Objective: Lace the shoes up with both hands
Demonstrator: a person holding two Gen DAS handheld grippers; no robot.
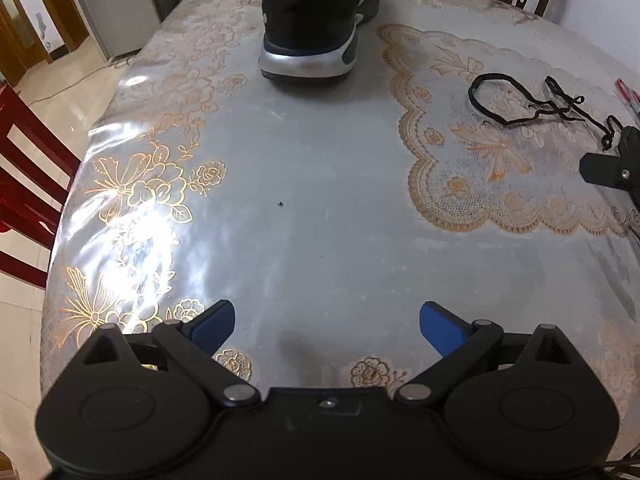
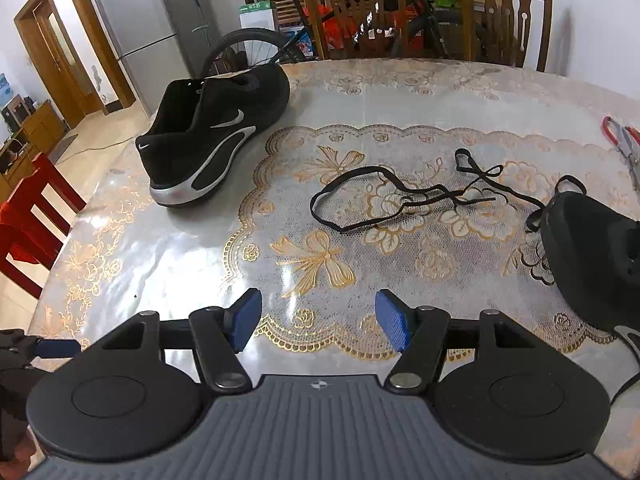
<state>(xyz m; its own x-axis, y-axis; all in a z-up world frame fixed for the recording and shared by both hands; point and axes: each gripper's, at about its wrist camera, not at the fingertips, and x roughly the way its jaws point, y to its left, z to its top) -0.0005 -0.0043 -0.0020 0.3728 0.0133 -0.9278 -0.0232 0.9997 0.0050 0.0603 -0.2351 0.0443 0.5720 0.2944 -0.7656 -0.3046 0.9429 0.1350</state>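
Observation:
A black sneaker (image 1: 312, 20) with a silver sole stands unlaced at the far side of the table, heel toward me; the right wrist view shows the same sneaker (image 2: 212, 132) at the left. A loose black lace (image 2: 400, 196) lies tangled on the lace-pattern mat, and it appears as the lace (image 1: 520, 104) at the right of the left wrist view. A second black shoe (image 2: 592, 252) sits at the right edge, touching the lace's end. My left gripper (image 1: 327, 320) hovers open over bare tablecloth. My right gripper (image 2: 318, 312) is open above the mat's near edge, short of the lace. Both hold nothing.
Red-handled scissors (image 2: 624, 140) lie at the far right of the table. A red chair (image 1: 24, 184) stands past the table's left edge (image 1: 76, 184). Wooden chairs (image 2: 352, 12) and a bicycle stand behind the far edge.

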